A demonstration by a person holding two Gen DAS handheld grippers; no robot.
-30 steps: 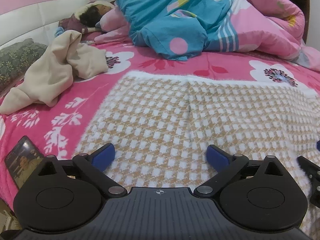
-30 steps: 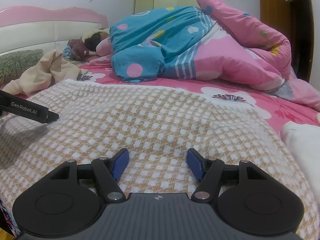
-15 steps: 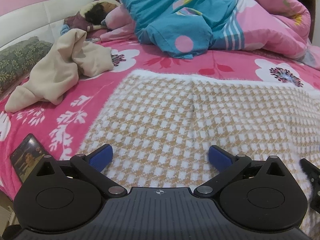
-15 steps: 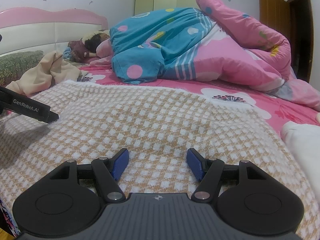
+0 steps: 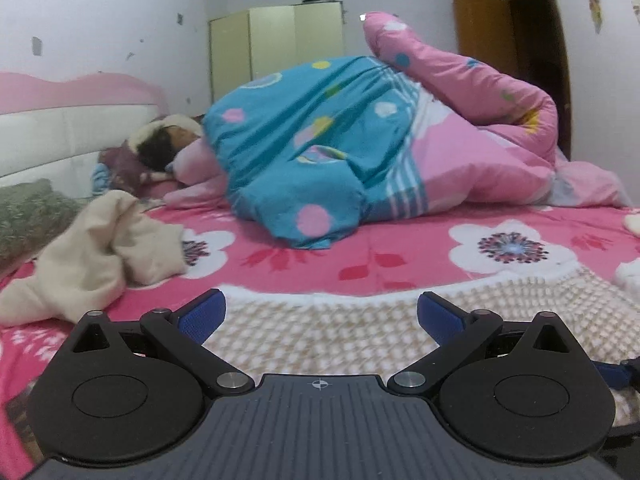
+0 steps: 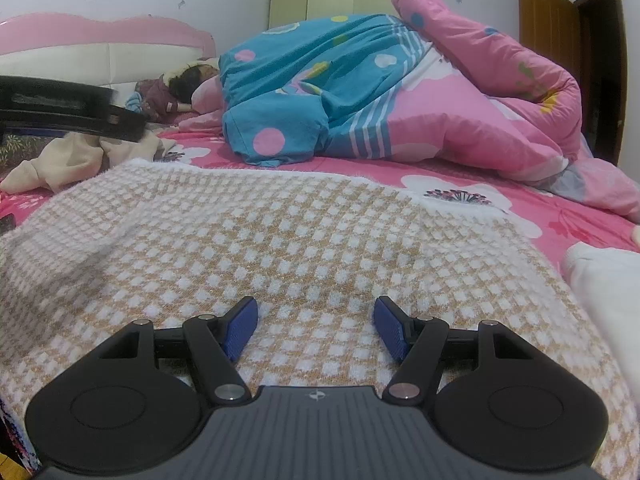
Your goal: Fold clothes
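The checked knit garment (image 6: 280,232) lies spread flat on the bed (image 5: 360,252), directly under and ahead of the right gripper (image 6: 316,326), jaws apart and empty, while the left gripper (image 5: 320,316), jaws likewise apart, hangs above its left side.

Soft cloth on the bed, hard matt plastic on the tools.

The tan-and-white checked knit garment (image 6: 280,232) looks thick and nubbly, with a fuzzy white edge. The pink flowered bedsheet (image 5: 400,248) is smooth woven cloth; the blue-and-pink padded quilt (image 6: 360,88) is puffy and creased. The cream fleece garment (image 5: 100,252) looks soft and matt. Each hand-held gripper, left (image 5: 320,316) and right (image 6: 316,328), has matt black plastic arms, ribbed grey housing, shiny metal pivot pins and blue ridged pads (image 6: 240,326). The brown wooden door (image 5: 480,28) has a slight sheen.
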